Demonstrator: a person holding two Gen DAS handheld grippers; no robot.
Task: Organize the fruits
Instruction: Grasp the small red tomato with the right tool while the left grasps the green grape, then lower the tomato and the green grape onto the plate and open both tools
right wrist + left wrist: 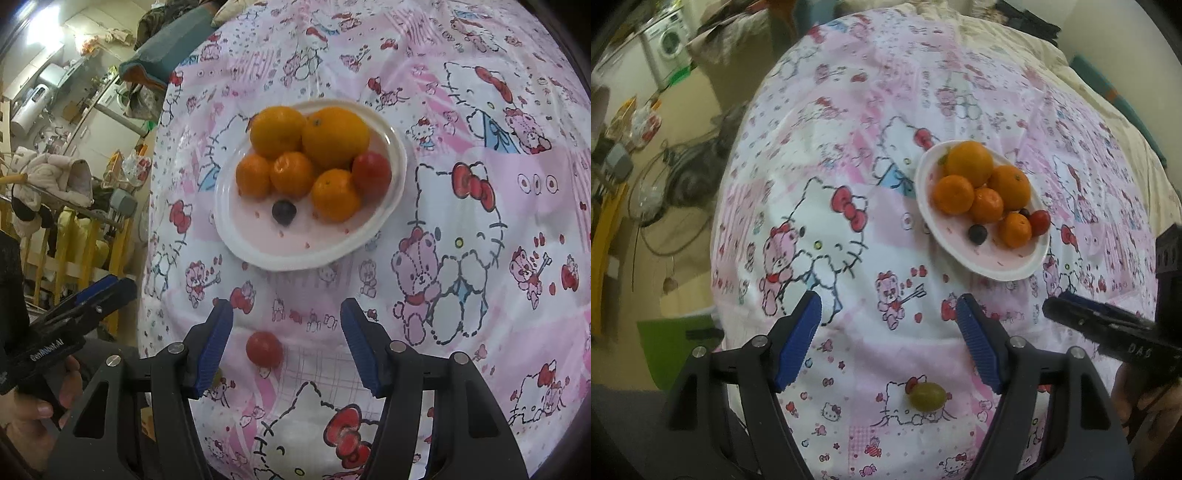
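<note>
A white plate (pixel 1015 266) (pixel 258 251) on the pink cartoon-print cloth holds several oranges (pixel 969 162) (pixel 334 134), a red cherry tomato (pixel 1039 222) (pixel 371 173) and a dark blueberry (pixel 977 234) (pixel 284 212). A green grape (pixel 927 396) lies loose on the cloth, below and between the blue pads of my left gripper (pixel 888 308), which stands open above it. A second cherry tomato (pixel 264 349) lies on the cloth between the pads of my right gripper (pixel 286 314), also open and not touching it. The other gripper shows at each view's edge (pixel 1108 325) (pixel 74 302).
The cloth-covered surface (pixel 849 147) drops off at its left edge to a floor with cables, a fan and a washing machine (pixel 666 40). In the right wrist view, yellow wooden rails (pixel 66 243) and hung clothes stand to the left. A hand (pixel 40 402) grips the left tool.
</note>
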